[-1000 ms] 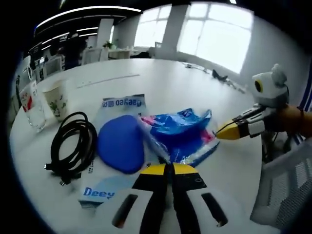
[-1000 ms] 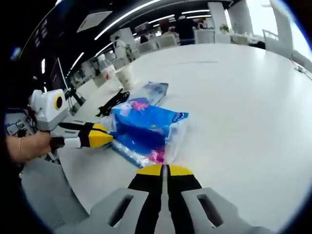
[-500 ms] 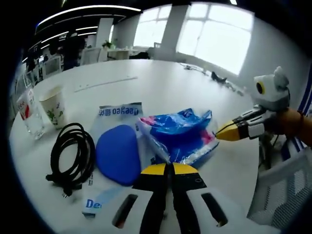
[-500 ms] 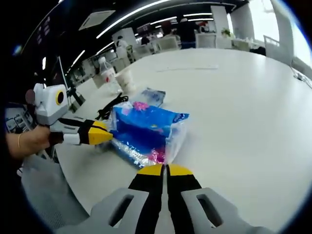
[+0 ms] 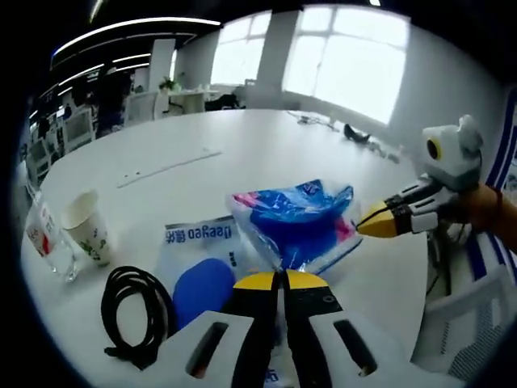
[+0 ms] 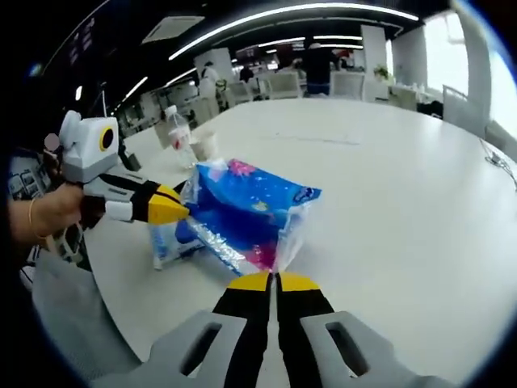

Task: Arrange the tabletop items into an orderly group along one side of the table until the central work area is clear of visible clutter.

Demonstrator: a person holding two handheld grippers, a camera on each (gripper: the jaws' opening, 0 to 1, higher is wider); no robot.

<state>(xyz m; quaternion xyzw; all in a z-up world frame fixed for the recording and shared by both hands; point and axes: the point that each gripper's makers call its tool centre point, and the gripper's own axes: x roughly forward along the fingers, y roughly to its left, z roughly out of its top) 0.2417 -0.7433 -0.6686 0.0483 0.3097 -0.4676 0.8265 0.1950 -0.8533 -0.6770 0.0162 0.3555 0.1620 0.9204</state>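
Observation:
A crinkled blue plastic bag (image 5: pixel 295 222) with pink print hangs stretched between both grippers. My left gripper (image 5: pixel 275 280) is shut on its near edge; in the right gripper view it comes in from the left (image 6: pixel 179 212), pinching the bag (image 6: pixel 242 214). My right gripper (image 6: pixel 275 280) is shut on the opposite corner and reaches in from the right (image 5: pixel 362 224) in the left gripper view. Beneath the bag lies a white-and-blue Deeyeo pack (image 5: pixel 194 239) with a blue oval pad (image 5: pixel 202 291) on it. The pack (image 6: pixel 166 238) also peeks out under the bag.
A coiled black cable (image 5: pixel 133 311) lies left of the pad. A paper cup (image 5: pixel 87 237) and a clear cup (image 5: pixel 44 246) stand at the table's left edge, and a thin strip (image 5: pixel 170 159) lies farther back. A bottle (image 6: pixel 179 133) stands by the cup (image 6: pixel 206 145). Chairs flank the white table (image 6: pixel 388 202).
Both grippers have risen with the bag still held between them. The bag has come up off the pack and pad, which now sit lower in the left gripper view.

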